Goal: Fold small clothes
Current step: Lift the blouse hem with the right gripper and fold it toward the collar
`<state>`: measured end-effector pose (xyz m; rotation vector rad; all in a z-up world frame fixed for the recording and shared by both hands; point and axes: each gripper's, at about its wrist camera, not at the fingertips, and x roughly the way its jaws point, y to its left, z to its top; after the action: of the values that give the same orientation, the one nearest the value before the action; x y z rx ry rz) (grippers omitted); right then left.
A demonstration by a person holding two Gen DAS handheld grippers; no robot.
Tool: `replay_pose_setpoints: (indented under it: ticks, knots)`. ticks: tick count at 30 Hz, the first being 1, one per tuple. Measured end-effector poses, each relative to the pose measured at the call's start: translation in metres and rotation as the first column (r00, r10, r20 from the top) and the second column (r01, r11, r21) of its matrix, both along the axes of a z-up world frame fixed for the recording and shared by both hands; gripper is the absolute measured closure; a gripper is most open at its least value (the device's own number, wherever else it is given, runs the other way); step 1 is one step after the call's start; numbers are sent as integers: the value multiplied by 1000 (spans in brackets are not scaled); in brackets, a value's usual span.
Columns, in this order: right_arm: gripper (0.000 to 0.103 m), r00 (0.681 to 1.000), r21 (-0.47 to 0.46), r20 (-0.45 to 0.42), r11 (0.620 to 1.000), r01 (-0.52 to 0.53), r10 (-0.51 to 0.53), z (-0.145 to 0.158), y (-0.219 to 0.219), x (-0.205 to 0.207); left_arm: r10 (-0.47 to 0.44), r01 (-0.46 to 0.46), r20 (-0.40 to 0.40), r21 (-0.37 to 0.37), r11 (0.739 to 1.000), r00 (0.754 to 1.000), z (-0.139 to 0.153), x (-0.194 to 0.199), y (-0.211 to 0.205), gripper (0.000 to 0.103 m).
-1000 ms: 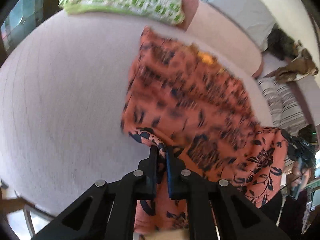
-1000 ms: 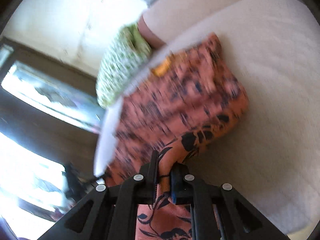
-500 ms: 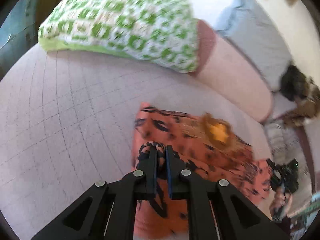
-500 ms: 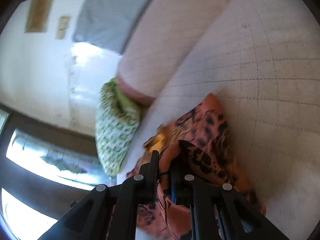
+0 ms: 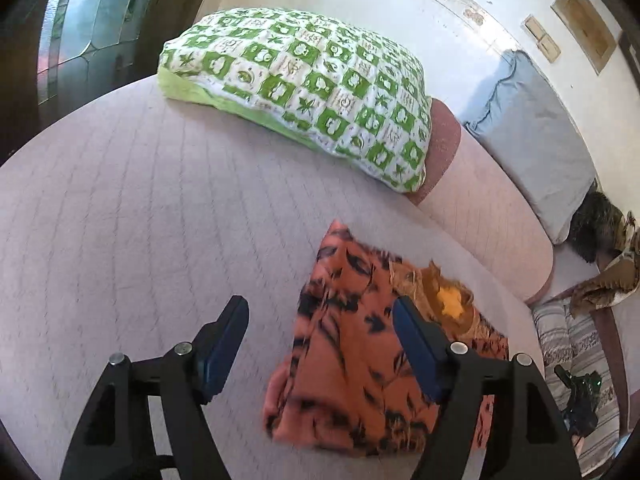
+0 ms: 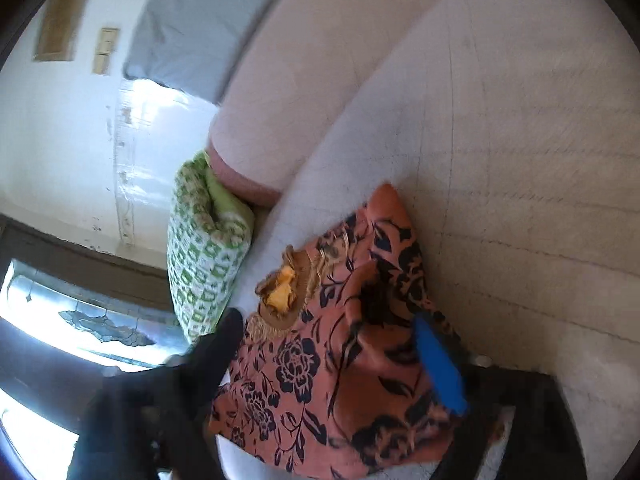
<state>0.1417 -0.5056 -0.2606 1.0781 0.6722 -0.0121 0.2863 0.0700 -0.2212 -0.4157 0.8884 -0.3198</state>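
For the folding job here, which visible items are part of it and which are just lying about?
Part of the job: orange floral garment, left gripper, right gripper, both open above it.
Lying about: green checked pillow, pink bolster, grey cushion, striped cloth.

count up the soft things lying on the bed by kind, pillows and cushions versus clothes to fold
Pillows and cushions: 3, the green-and-white checked pillow, the long pink bolster, the grey-blue cushion.
Clothes in front of the grippers: 1, the orange garment with black floral print.
Total: 4
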Motion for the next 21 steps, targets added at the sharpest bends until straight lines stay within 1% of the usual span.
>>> replay_pose_setpoints:
  ticks: [2, 4, 5, 6, 7, 8, 9, 10, 13, 14, 15, 16, 18, 19, 20, 21]
  knots:
    - [14, 999, -32, -41, 999, -23, 22, 0, 6, -9, -8, 9, -24, 28, 1000, 1000, -10, -9, -1, 28]
    - [15, 997, -62, -69, 998, -26, 22, -5, 11, -15, -17, 19, -52, 51, 999, 998, -20, -13, -3, 28]
    - [15, 996, -112, -89, 993, -26, 16, -7, 15, -16, -19, 22, -59, 66, 998, 998, -25, -13, -5, 29]
    - [16, 995, -153, -101, 988, -30, 15, -7, 17, -16, -21, 25, -53, 85, 996, 998, -27, -14, -9, 37]
    - [23, 994, -202, -105, 979, -38, 17, -6, 22, -15, -26, 31, -45, 114, 993, 999, -29, -14, -12, 53]
    - [30, 994, -235, -106, 971, -51, 26, -5, 26, -13, -38, 43, -39, 146, 988, 999, -31, -15, -17, 61]
    - [48, 993, -258, -115, 964, -66, 37, -5, 28, -12, -62, 68, -37, 169, 983, 997, -32, -15, -22, 70]
    - [63, 987, -312, -150, 945, -101, 56, -4, 35, -8, -86, 90, -32, 180, 979, 996, -33, -16, -27, 76]
    - [83, 971, -379, -208, 906, -188, 115, -1, 51, 2, -135, 129, 7, 254, 959, 991, -30, -18, -41, 80]
    - [86, 965, -394, -228, 894, -215, 131, -1, 56, 5, -156, 146, 18, 263, 954, 988, -28, -18, -43, 81]
    - [89, 962, -400, -234, 888, -228, 141, 0, 58, 6, -175, 163, 24, 258, 952, 984, -26, -17, -44, 82]
    - [91, 961, -399, -232, 885, -238, 153, 2, 60, 7, -188, 176, 26, 245, 954, 982, -24, -15, -44, 82]
    - [92, 962, -367, -194, 896, -251, 190, 8, 57, 8, -205, 198, 21, 185, 963, 978, -22, -9, -40, 83]
    - [92, 966, -339, -160, 907, -248, 204, 11, 53, 6, -209, 204, 18, 147, 968, 978, -21, -6, -37, 86]
    - [92, 971, -296, -105, 925, -237, 215, 16, 47, 5, -216, 214, 16, 99, 972, 976, -20, -3, -33, 87]
    - [92, 974, -271, -75, 935, -228, 215, 18, 44, 6, -220, 219, 18, 58, 974, 975, -18, 0, -30, 88]
